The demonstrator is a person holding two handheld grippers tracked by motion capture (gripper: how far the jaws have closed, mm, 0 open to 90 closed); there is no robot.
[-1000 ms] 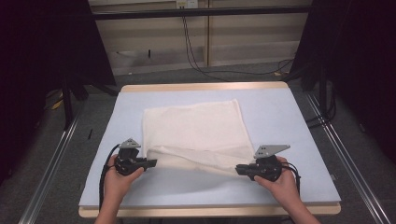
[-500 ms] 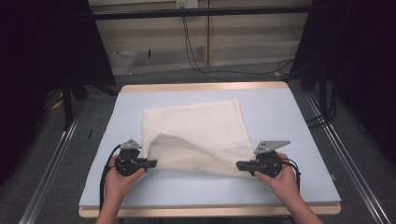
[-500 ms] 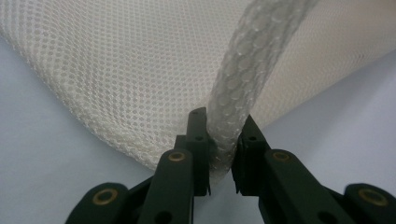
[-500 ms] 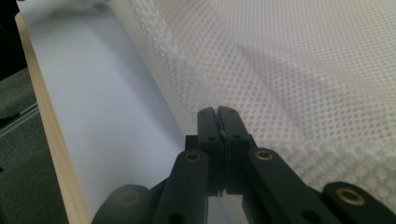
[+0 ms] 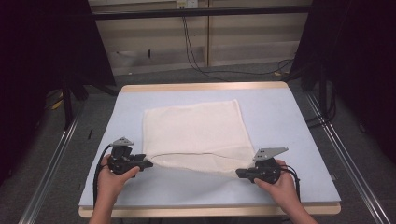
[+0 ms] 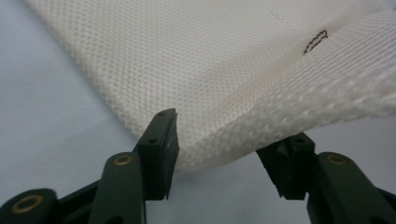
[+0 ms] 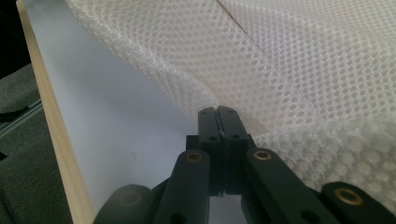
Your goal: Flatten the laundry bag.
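A white mesh cloth (image 5: 196, 130) lies spread on the pale blue table (image 5: 280, 116). My left gripper (image 5: 148, 163) sits at the cloth's near left corner. Its jaws have just been opening. In the left gripper view the cloth (image 6: 187, 56) has its folded corner lying between the left gripper's (image 6: 229, 140) parted jaws, with neither pad pressing on it. My right gripper (image 5: 238, 173) is at the near right corner. In the right gripper view the right gripper (image 7: 218, 112) is shut, and the edge of the cloth (image 7: 303, 56) is pinched at its tips.
The table's wooden front edge (image 5: 210, 212) runs just below both hands. Bare blue surface borders the cloth on both sides. Metal rails (image 5: 46, 163) flank the table, and cables (image 5: 201, 60) lie on the floor behind it.
The left jaws have opened, and the near left corner, raised half a second ago, has dropped onto the table. The cloth's near edge now lies flatter and nearer to the person.
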